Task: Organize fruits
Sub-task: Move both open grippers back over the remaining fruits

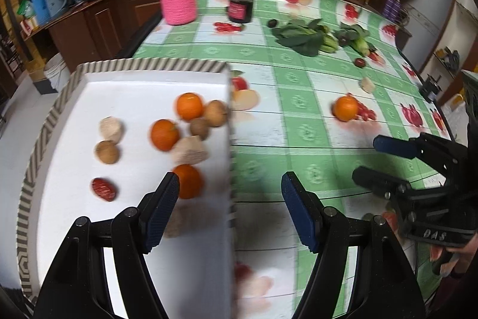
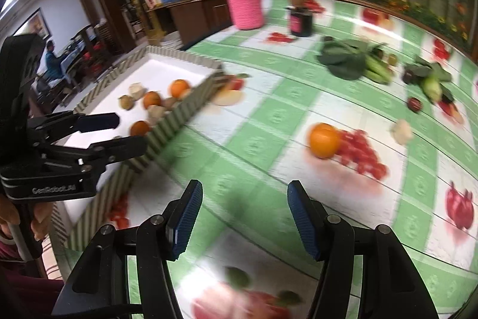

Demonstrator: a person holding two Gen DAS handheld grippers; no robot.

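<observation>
Clearly legible on the left gripper (image 2: 125, 133) body, seen from the right wrist, is embossed lettering reading roughly "CenRobot.AI"; the dark jar (image 1: 240, 8) carries a pink label too blurred to read. Both tools stand spread with nothing between their pads: the left gripper hangs over the right-hand wall of the white tray (image 1: 149, 62), the right gripper (image 2: 243, 217) above bare tablecloth (image 2: 269, 115). Three oranges lie in the tray among brownish fruits; one loose orange (image 2: 324, 139) sits on the cloth, well clear of the tray's striped edge, with open table all around it.
</observation>
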